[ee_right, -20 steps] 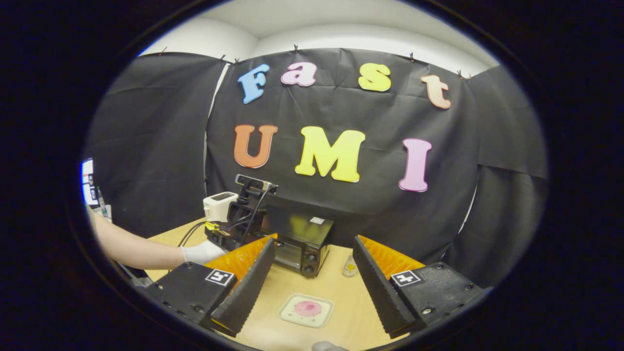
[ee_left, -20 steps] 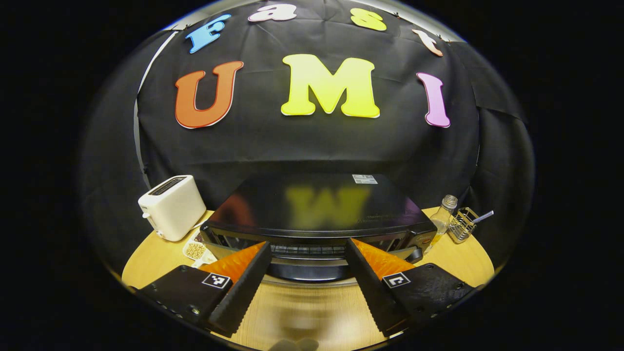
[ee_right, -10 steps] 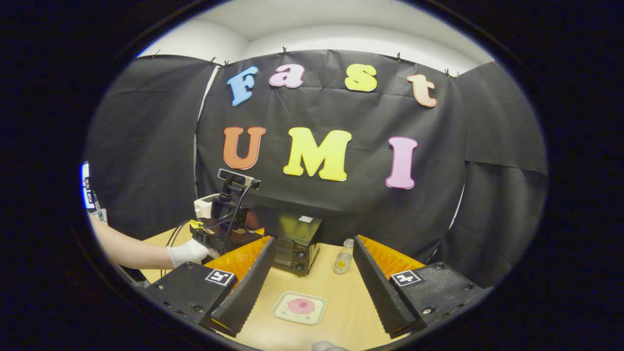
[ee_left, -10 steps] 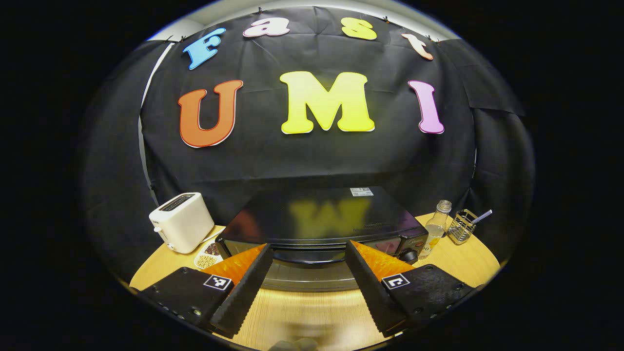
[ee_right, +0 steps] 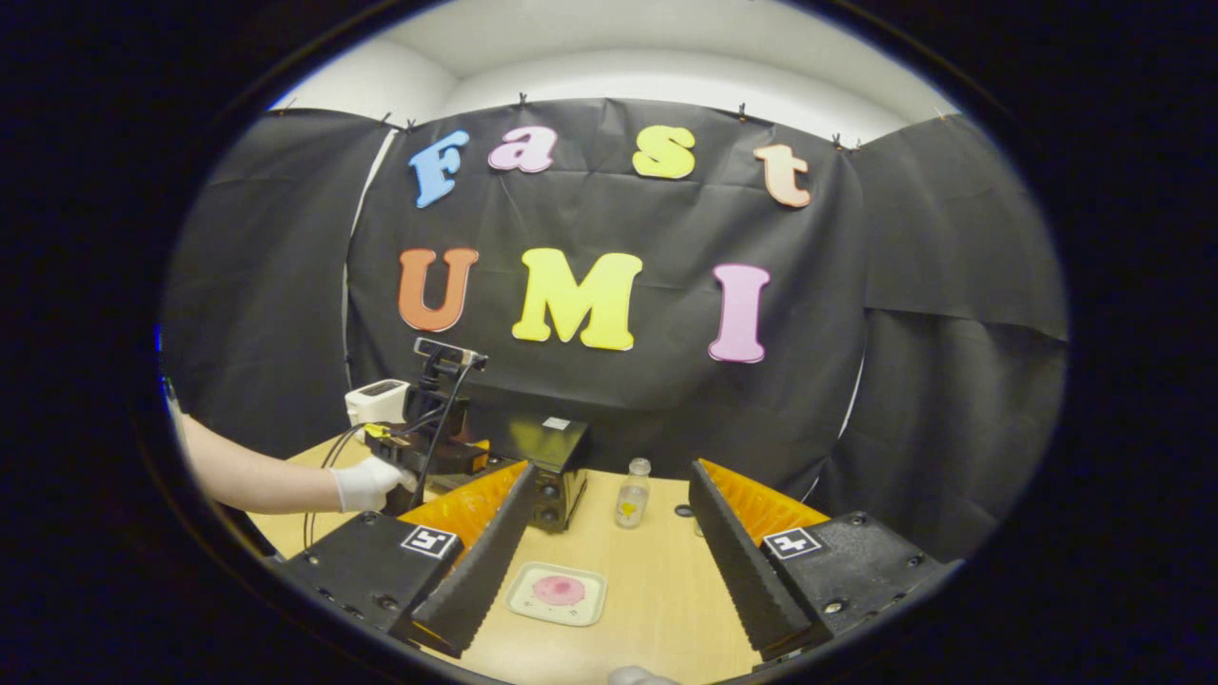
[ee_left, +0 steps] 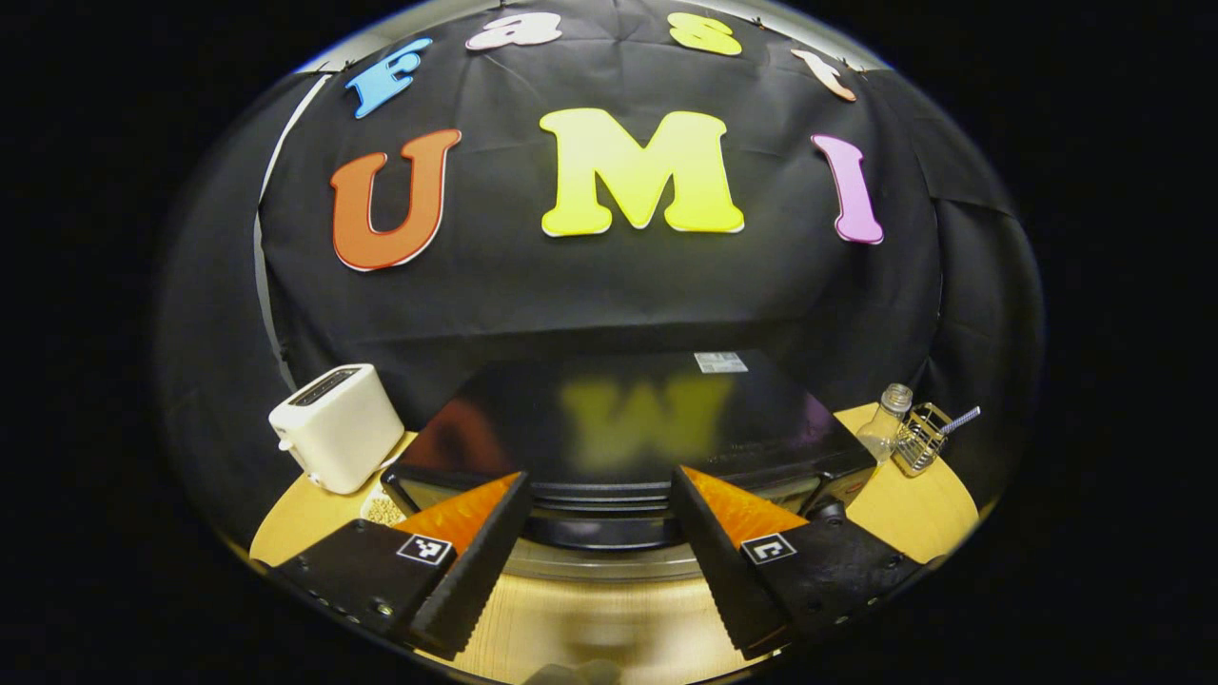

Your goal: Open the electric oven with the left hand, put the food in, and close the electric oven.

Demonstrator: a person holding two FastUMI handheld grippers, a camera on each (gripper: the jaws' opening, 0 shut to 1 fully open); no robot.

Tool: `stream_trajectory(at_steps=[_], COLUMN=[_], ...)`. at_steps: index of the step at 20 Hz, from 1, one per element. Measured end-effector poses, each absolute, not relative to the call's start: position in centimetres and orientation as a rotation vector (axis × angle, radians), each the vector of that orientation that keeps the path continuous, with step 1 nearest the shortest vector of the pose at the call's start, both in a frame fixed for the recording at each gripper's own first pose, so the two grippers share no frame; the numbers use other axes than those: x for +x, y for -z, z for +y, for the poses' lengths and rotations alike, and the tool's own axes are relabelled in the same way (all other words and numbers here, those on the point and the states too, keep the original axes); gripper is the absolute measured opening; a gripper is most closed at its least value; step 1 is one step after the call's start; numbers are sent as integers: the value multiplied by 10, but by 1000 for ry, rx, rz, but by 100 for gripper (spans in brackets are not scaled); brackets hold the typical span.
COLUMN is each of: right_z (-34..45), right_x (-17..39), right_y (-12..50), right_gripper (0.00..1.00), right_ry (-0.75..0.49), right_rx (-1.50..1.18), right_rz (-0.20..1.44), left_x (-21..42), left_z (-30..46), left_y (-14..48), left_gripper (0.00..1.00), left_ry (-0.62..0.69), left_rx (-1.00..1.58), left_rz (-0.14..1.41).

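Observation:
The black electric oven (ee_left: 618, 419) sits straight ahead in the left gripper view, its glossy top filling the middle. My left gripper (ee_left: 599, 476) is open, a finger on each side of the oven's dark front handle (ee_left: 599, 528), touching nothing. I cannot tell how far the door stands open. In the right gripper view the oven (ee_right: 555, 455) is far left of centre, and a gloved hand (ee_right: 366, 483) holds the left gripper (ee_right: 433, 447) at its front. A pale plate with pink food (ee_right: 558, 592) lies on the table. My right gripper (ee_right: 609, 561) hangs open above the plate.
A white toaster (ee_left: 338, 440) stands left of the oven with a small dish of beans (ee_left: 385, 511) beside it. To the oven's right are a glass bottle (ee_left: 885, 419) and a wire holder (ee_left: 923, 440). The bottle (ee_right: 629, 493) stands behind the plate on the wooden table (ee_right: 657, 609).
The left gripper pulled back from the oven front, then came close again over the handle. The right gripper swung rightward, so oven, bottle and plate drifted left in its view.

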State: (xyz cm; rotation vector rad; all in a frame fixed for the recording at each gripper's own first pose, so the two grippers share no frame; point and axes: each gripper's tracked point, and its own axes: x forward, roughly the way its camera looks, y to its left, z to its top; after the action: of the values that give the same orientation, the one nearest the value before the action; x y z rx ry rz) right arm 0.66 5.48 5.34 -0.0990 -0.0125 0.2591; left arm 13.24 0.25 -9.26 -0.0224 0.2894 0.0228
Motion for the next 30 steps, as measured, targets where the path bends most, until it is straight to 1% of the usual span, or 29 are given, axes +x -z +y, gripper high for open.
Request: stream_trajectory(at_steps=[5,8,10,13,17,20,22,23,25,27,30], right_z=[59,62,64,65,61,52,45,40,32,25,21], right_x=[2,-1,-2,-3,-5,-5,-5,-3,3,10,15], right_y=[-48,-45,-40,-29,-6,11,18,18,21,21,23], right_gripper=[100,100,100,100,100,100,100,100,100,100,100], right_ry=[-260,-265,-263,-251,-221,-198,-188,-182,-175,-167,-167], right_rx=[-103,-88,-91,-96,-95,-92,-85,-82,-84,-76,-63], right_rz=[-8,-3,2,16,53,89,109,105,120,123,134], left_x=[111,80,47,12,-16,-31,-29,-28,-17,8,49], left_z=[3,4,3,3,-1,8,8,12,17,9,6], left_y=[98,111,136,180,237,267,252,235,188,145,108], left_gripper=[95,95,95,94,95,97,98,97,97,96,97], left_ry=[-17,7,16,25,45,13,4,-8,-19,0,-3], left_rx=[-16,-18,-3,41,27,29,-18,-2,42,32,16], left_rz=[291,304,327,385,482,536,483,441,309,234,180])
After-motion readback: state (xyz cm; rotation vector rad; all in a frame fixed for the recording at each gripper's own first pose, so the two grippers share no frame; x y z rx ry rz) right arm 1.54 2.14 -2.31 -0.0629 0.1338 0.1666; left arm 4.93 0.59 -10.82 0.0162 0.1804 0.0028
